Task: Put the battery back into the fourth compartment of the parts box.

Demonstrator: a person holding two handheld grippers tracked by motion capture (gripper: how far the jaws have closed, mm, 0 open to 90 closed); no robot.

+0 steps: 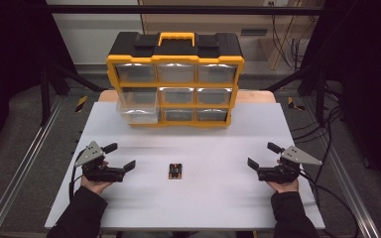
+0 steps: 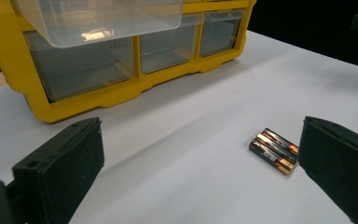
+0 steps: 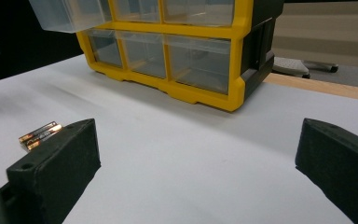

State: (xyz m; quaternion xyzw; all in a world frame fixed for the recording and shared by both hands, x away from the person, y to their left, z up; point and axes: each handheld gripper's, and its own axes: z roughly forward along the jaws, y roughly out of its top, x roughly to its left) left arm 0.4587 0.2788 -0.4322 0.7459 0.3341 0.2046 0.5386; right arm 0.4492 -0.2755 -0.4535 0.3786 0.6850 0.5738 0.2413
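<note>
Both tools idle, jaws wide and empty: left tool (image 1: 121,157), right tool (image 1: 259,155); the small pack of black-and-copper batteries (image 1: 175,171) lies untouched on the white surface (image 1: 218,198) between them. Next I'd grab the pack and carry it to the pulled-out clear plastic drawer (image 1: 138,106) of the yellow-and-black 9-drawer organiser (image 1: 174,79); the drawer looks empty.

The flat worktop (image 1: 218,198) is plain pale grey-white, with a strip of light wood along its far edge. Ahead of both grippers, the plastic drawer cabinet (image 1: 175,59) has a bright yellow frame, a black top and a yellow handle; its drawers are clear and colourless. Between the black left gripper (image 1: 120,156) and the black right gripper (image 1: 260,154), the small batteries (image 1: 175,171) are black with copper-orange bands.
</note>
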